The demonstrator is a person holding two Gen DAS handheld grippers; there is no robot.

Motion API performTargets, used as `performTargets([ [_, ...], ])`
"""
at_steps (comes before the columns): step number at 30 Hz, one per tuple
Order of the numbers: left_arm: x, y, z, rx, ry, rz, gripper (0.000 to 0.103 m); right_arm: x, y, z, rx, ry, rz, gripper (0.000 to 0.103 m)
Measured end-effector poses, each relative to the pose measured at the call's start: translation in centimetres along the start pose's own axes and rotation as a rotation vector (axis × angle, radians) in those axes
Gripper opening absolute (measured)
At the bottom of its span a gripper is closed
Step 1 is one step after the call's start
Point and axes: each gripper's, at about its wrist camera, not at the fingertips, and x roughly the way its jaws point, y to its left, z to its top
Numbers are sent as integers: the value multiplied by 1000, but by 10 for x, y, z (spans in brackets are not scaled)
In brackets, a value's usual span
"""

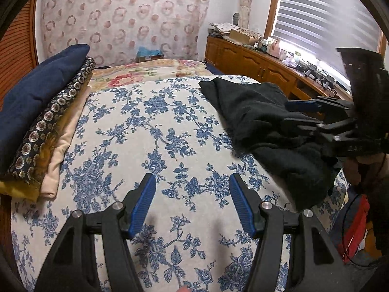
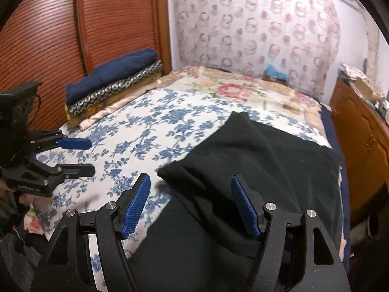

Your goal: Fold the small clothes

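Several folded clothes sit stacked at the bed's left edge, navy piece on top, against the wooden headboard. Next, the left gripper hangs wide apart and empty over the blue-flowered bedspread. Further right, a rumpled black garment lies on the bedspread, the right gripper spread wide above its near edge, gripping nothing. A wooden dresser stands rightmost.

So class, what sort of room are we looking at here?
Most likely a bedroom: a bed under a floral cover, folded clothes stacked against the wooden headboard, and a cluttered dresser below a blinded window.
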Motion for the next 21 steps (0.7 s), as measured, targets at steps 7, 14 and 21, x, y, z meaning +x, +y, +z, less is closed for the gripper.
performTargets([
  [7,-1,4,-2,-13,-9,-4,62,39,8,7,-62,90,-5,71],
  [14,1,0,-4,-11,0,-10,62,67,4,2,-111,177,-41,63],
  [21,2,-6,-5,-1,1,-19,62,41,-21,14,-27,102,19,6],
])
